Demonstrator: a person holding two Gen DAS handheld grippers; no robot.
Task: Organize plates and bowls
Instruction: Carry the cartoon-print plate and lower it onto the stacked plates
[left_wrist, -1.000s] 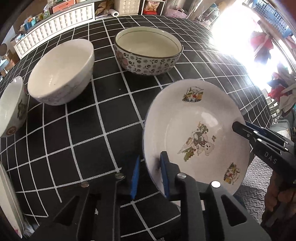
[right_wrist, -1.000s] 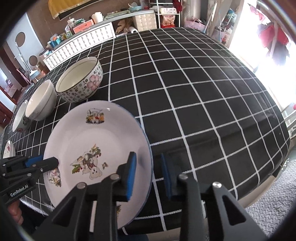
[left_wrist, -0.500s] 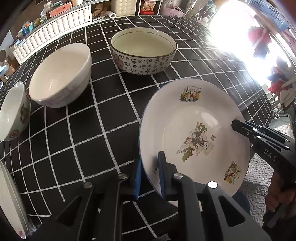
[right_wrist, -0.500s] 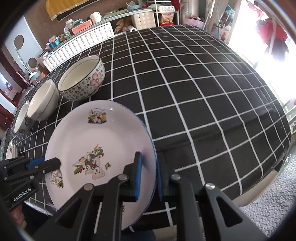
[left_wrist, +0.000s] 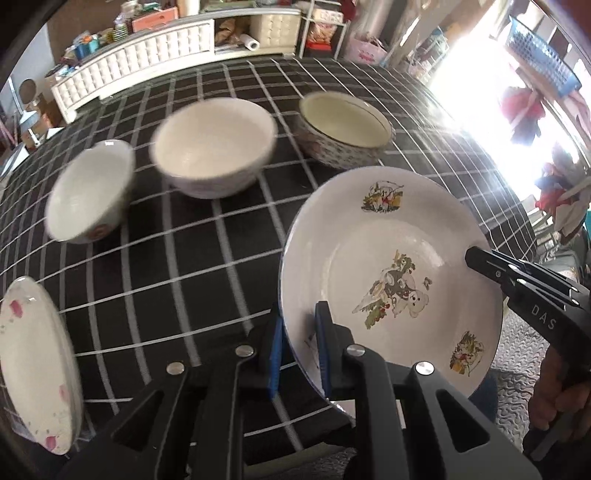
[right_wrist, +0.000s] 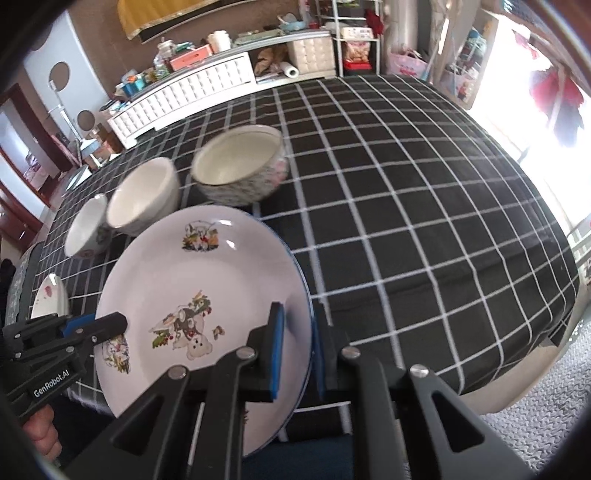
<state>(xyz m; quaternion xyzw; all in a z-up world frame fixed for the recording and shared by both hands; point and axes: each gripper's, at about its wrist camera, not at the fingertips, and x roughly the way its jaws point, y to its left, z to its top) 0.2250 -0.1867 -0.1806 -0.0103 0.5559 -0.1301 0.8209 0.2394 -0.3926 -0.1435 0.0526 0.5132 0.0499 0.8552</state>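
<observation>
I have the cartoon plate (left_wrist: 391, 280) pinched by its rim. My left gripper (left_wrist: 299, 350) clamps one edge, my right gripper (right_wrist: 295, 350) the opposite.

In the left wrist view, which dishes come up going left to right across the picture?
Pink-flowered plate → small bowl → plain white bowl → patterned bowl → cartoon plate.

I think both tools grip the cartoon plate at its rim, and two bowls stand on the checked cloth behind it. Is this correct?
Not quite: three bowls stand behind the cartoon plate, as the left wrist view shows. Both the left tool and right tool do grip its rim.
</observation>
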